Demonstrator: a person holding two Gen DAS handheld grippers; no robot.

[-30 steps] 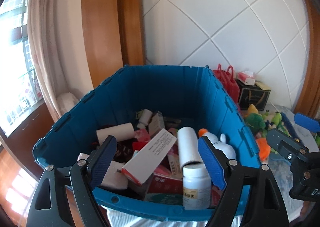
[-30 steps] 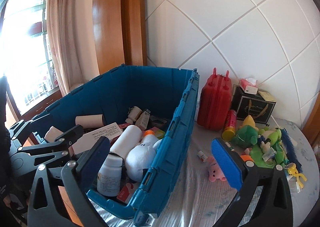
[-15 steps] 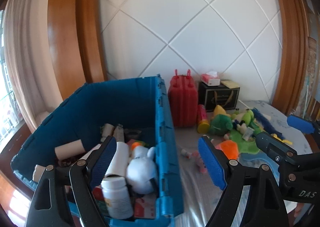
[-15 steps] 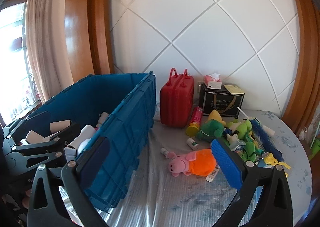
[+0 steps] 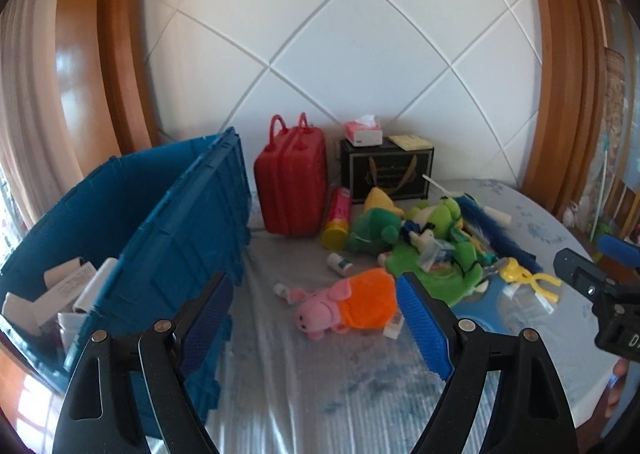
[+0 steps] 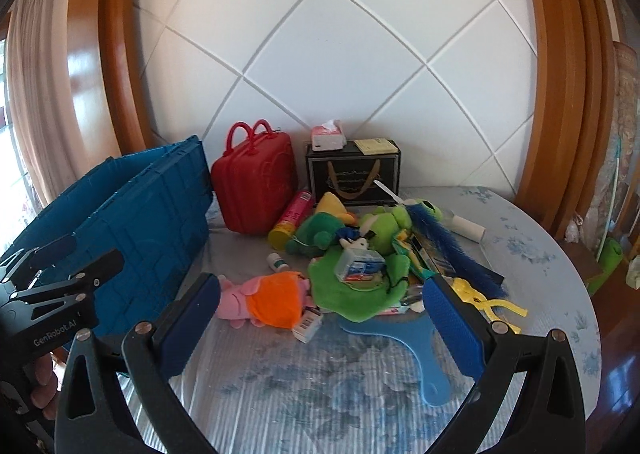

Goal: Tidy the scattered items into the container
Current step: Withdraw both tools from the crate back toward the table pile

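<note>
The blue crate (image 5: pixel 168 222) stands at the left with boxes and bottles inside; the right wrist view shows its outer wall (image 6: pixel 132 214). A pink pig plush in an orange dress (image 5: pixel 344 306) (image 6: pixel 272 298) lies on the cloth in front of both grippers. Behind it lie green plush toys (image 6: pixel 352 282), a small white bottle (image 6: pixel 278 263), a yellow-capped can (image 6: pixel 290 220), a blue duster (image 6: pixel 448 250) and a yellow plastic toy (image 6: pixel 484 300). My left gripper (image 5: pixel 314 286) and my right gripper (image 6: pixel 320 286) hover short of the pig, both open and empty.
A red toy suitcase (image 6: pixel 256 182) and a black box (image 6: pixel 352 174) with a tissue pack on top stand against the white tiled wall. A flat blue paddle (image 6: pixel 404 346) lies near the front. The round table's edge (image 6: pixel 592 318) curves away at the right.
Both views have swung right, from over the crate's contents to the scattered toys on the table. The crate now sits at the left edge. Both grippers stayed open and empty.
</note>
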